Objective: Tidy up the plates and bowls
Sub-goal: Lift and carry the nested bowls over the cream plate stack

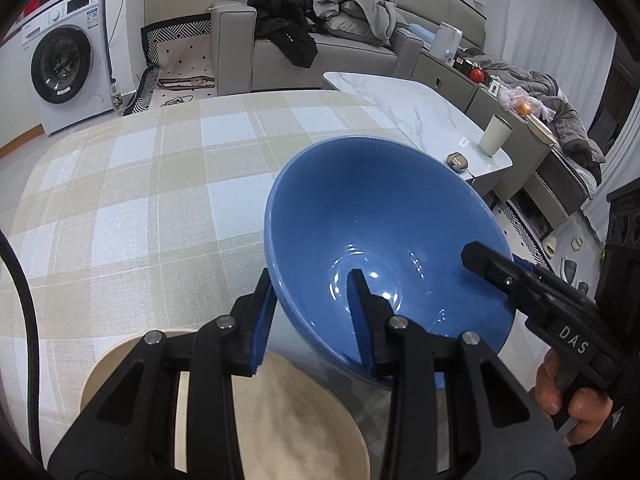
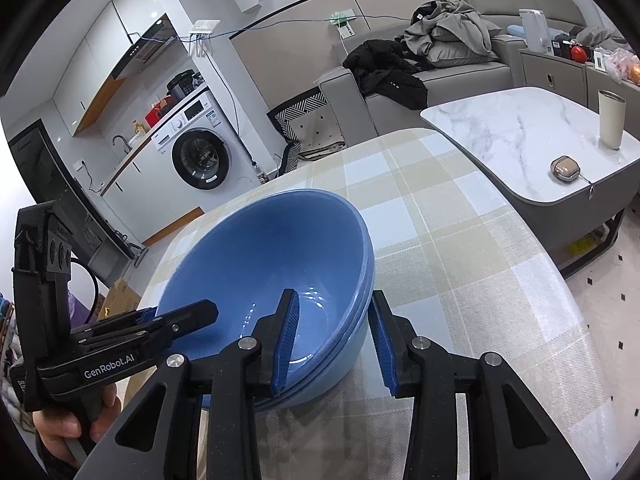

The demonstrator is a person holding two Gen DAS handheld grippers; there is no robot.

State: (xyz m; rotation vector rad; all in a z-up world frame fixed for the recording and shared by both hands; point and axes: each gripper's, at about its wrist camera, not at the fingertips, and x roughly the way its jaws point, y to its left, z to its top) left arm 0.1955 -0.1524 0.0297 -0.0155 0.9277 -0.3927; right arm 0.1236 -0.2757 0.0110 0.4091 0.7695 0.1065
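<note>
Blue bowls (image 2: 280, 280), nested and tilted above the checked tablecloth (image 1: 140, 200), pinched at opposite rims by left gripper (image 1: 312, 320) and right gripper (image 2: 332, 340), jaws narrowly parted; beige plate (image 1: 300, 420) at 6 o'clock not yet stacked.

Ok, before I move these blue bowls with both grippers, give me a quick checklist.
1. Left gripper jaws straddling the blue bowls at the rim: ok.
2. Right gripper jaws clamping the opposite rim: ok.
3. Two bowls nested together: ok.
4. Bowls lifted off the tablecloth: cannot tell.
5. Beige plate clear of the bowls: cannot tell, the left gripper hides the gap.
6. Tablecloth beyond the bowls free: ok.
</note>
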